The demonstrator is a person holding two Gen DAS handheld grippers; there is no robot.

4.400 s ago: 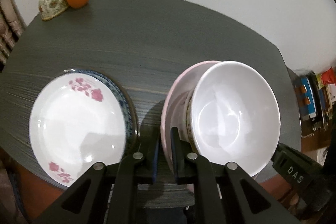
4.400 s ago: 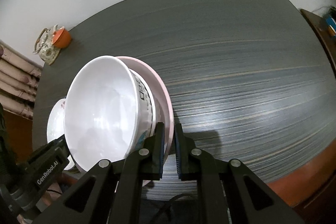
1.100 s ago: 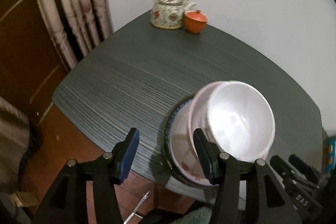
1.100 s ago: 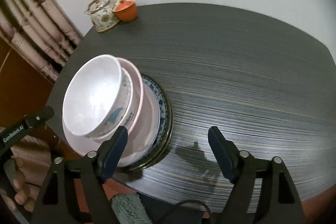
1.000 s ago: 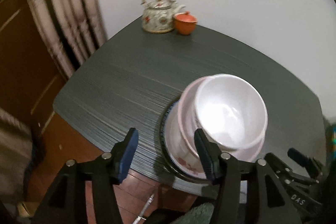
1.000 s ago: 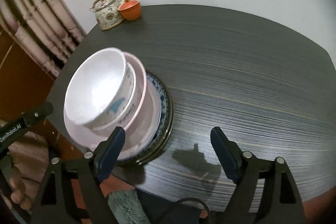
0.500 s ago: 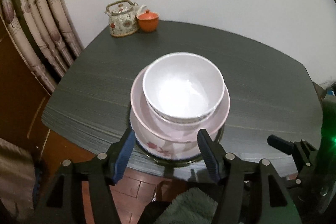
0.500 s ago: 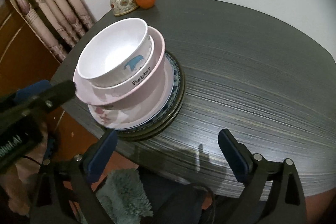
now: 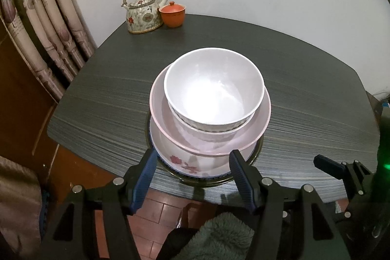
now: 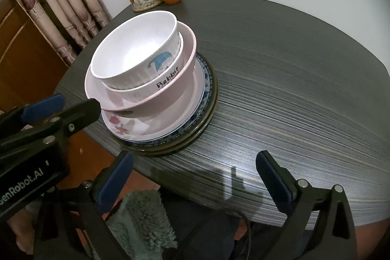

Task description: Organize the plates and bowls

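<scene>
One stack stands near the front left edge of the dark table (image 9: pixel 304 79). A white bowl (image 9: pixel 214 91) sits in a second white bowl marked "Rabbit" (image 10: pixel 165 84), inside a pink bowl (image 9: pixel 253 133), on a flowered white plate (image 9: pixel 185 162) and a blue-rimmed plate (image 10: pixel 207 79). My left gripper (image 9: pixel 192 172) is open and empty, held back just in front of the stack. My right gripper (image 10: pixel 195 174) is open and empty, off the table's front edge, right of the stack. The left gripper also shows in the right wrist view (image 10: pixel 61 109).
A floral teapot (image 9: pixel 142 12) and an orange lidded cup (image 9: pixel 173 15) stand at the table's far left corner, against the white wall. Curtains (image 9: pixel 41 16) hang at the left. A grey fuzzy sleeve (image 10: pixel 141 218) lies below the grippers.
The bowls, earlier held tilted between both shut grippers, now rest upright on the plates. Both grippers have opened and drawn back toward the table's front edge.
</scene>
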